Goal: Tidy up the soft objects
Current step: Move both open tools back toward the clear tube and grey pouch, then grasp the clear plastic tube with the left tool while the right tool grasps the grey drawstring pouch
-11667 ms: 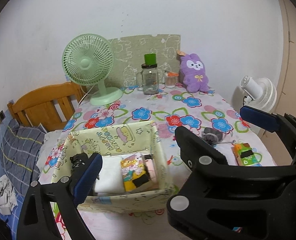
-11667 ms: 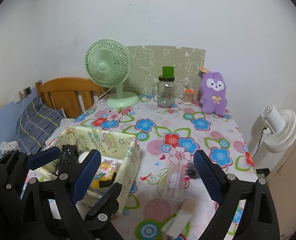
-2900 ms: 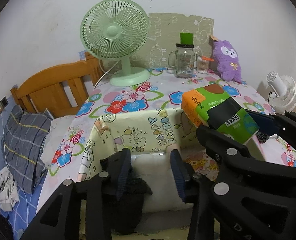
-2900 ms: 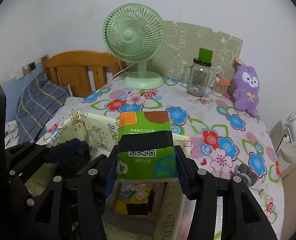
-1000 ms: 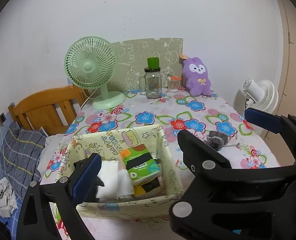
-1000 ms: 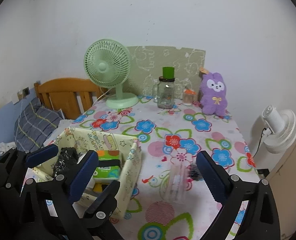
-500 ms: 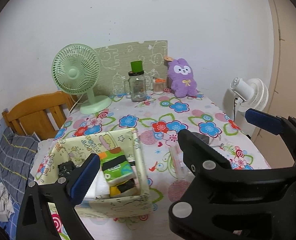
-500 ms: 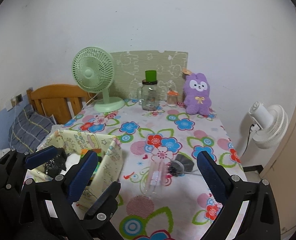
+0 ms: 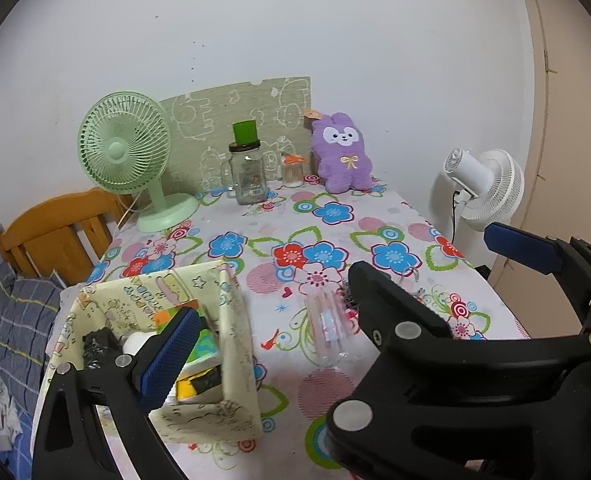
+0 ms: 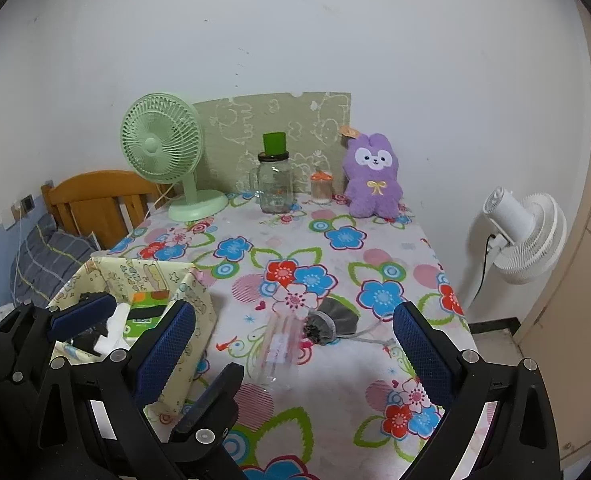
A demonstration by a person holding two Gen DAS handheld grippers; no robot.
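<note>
Soft things are sitting packed inside a pale yellow fabric bin (image 9: 231,344) at the lower left of the frame, on a table (image 10: 375,256) covered in a bright flower print. A green and orange tissue pack (image 10: 148,307) is lying in the bin beside something white (image 10: 115,326) and a crumpled black item (image 9: 97,346). Both claws are hovering above the near end of the table, holding nothing. The left claw (image 9: 337,308) is standing with its blue-padded fingers wide apart, and the right claw (image 10: 295,350) is likewise spread open. A clear plastic pouch (image 10: 277,350) is lying flat on the table near the middle of the frame, touching a small grey drawstring bag (image 10: 331,322) to its right. At the far end of the table, a purple plush rabbit (image 10: 373,180) is sitting upright against the wall, beside a small orange-lidded jar (image 10: 320,187), a glass jar with a green cap (image 10: 274,182) and a green desk fan (image 10: 163,152). A white fan (image 10: 529,236) is standing off the table at the right edge.
</note>
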